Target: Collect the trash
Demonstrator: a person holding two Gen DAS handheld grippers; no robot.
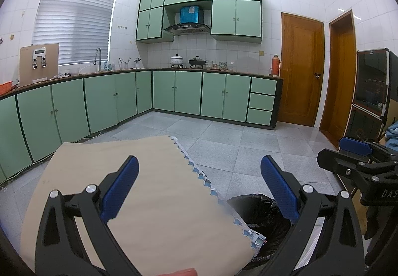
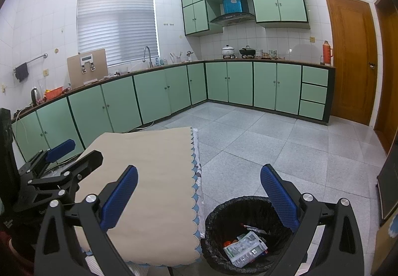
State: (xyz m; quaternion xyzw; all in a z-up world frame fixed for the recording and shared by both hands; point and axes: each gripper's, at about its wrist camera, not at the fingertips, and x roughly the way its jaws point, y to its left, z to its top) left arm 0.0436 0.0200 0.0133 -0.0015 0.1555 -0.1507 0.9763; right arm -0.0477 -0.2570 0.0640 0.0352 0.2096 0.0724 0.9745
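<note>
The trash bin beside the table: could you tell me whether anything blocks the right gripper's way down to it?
Nothing visible does. The right gripper is open and empty above the trash bin, whose mouth is uncovered; the table lies to its left.

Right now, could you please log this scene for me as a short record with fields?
table: beige cloth, scalloped edge, no trash visible on it
bin: black-lined bin on the floor beside the table
bin contents: white wrapper and other small items
left gripper: open, empty
right gripper: open, empty, partly above the bin
</note>
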